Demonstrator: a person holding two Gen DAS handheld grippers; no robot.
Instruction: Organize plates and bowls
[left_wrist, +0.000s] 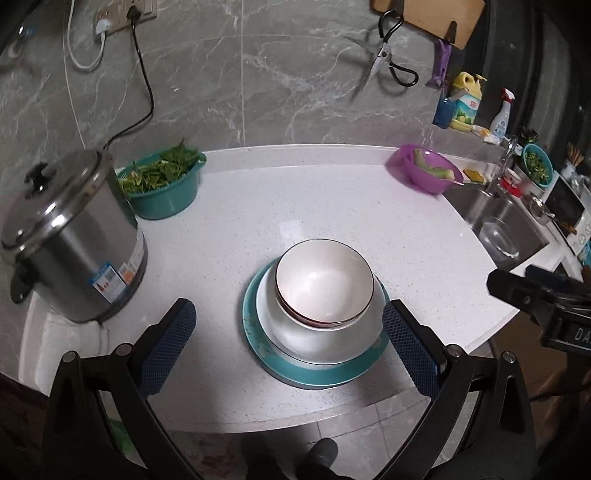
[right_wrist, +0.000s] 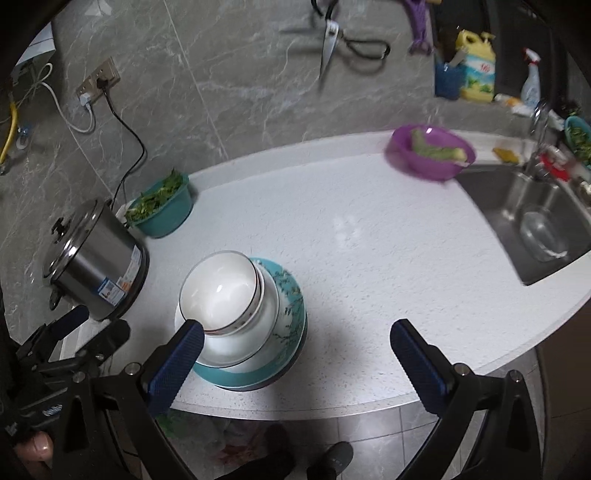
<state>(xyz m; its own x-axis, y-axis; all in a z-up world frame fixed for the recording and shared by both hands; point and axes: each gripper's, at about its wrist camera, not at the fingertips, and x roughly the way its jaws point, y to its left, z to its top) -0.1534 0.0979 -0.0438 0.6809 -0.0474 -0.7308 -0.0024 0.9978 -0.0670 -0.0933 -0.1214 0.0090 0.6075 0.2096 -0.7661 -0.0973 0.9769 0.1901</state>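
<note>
Straight ahead between the spread pads of the left gripper (left_wrist: 290, 334): white dark-rimmed ceramic bowl (left_wrist: 324, 282) nested atop white bowls on a teal plate (left_wrist: 314, 374), on the white speckled counter (left_wrist: 332, 199). Left of the right gripper (right_wrist: 297, 354), likewise released, empty. Nearer arm: left.

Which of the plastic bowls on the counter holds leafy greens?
The teal bowl beside the steel pot. The purple bowl, near the sink, holds pale green chunks instead.
</note>
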